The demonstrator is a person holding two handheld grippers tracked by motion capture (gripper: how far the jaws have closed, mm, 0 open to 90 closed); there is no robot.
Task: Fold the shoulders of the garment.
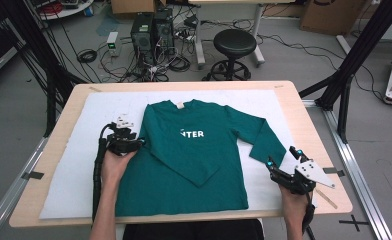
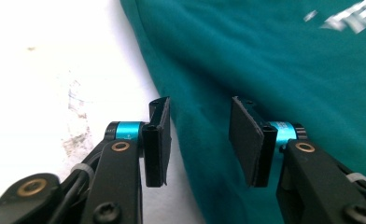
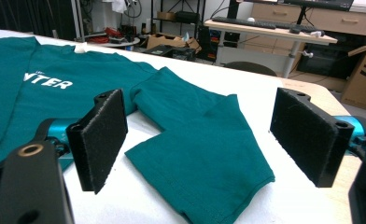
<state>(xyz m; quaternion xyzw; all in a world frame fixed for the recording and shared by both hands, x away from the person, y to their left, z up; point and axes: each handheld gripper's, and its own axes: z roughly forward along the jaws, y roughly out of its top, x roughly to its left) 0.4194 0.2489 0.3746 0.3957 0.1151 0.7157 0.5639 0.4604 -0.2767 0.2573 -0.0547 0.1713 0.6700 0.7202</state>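
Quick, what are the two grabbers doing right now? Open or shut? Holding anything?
Left gripper: open, nothing held, poised over the left edge of the green shirt.
Right gripper: wide open, nothing held, facing the shirt's sleeve.

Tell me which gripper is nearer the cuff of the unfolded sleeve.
Right. The right gripper sits open just beside the sleeve cuff at the shirt's right side, not touching it. The left gripper is across the shirt, at its folded left edge.

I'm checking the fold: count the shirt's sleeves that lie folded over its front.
1. The sleeve on the left hand-held gripper's side lies across the shirt front; the other sleeve still stretches onto the white mat.
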